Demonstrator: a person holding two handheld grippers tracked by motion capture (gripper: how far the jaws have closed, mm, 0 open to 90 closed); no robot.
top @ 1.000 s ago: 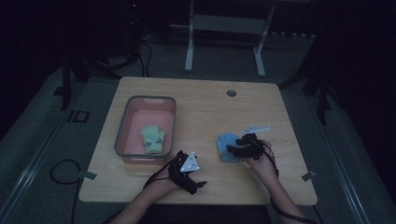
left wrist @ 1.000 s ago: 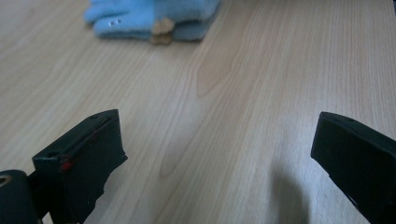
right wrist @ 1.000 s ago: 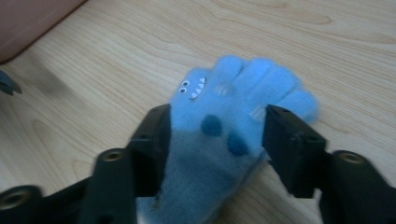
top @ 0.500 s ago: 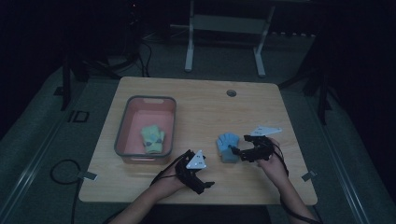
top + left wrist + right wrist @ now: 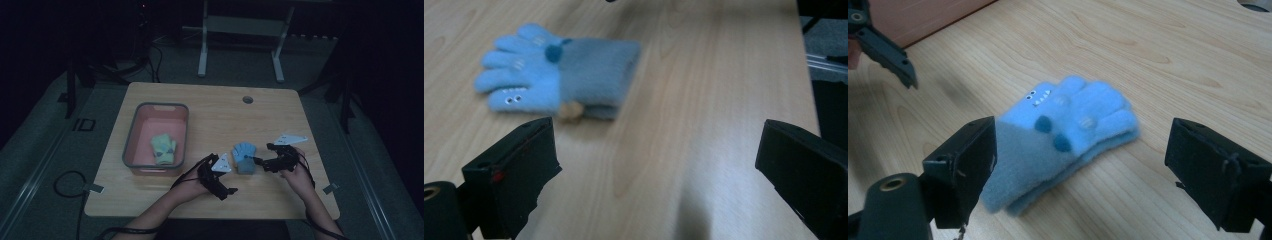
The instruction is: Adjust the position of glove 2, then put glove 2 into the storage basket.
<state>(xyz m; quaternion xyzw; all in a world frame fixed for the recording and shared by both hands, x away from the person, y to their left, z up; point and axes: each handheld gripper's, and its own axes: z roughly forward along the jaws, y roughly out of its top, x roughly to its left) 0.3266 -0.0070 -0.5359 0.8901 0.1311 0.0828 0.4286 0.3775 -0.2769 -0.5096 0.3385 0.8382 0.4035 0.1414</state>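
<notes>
No readable writing; blue glove [image 5: 1063,140] bears stitched eyes.

High view overhead; both gripper views close on glove [image 5: 559,80]

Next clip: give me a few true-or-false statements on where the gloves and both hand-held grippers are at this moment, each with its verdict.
1. The blue glove lies flat on the table. True.
2. The pink bin holds a blue glove. False: it holds a green-yellow glove.
3. The right hand-held gripper is clamped on the blue glove. False: its jaws stand open, having just been opening.
4. The left hand-held gripper is open, with nothing between its jaws. True.
</notes>
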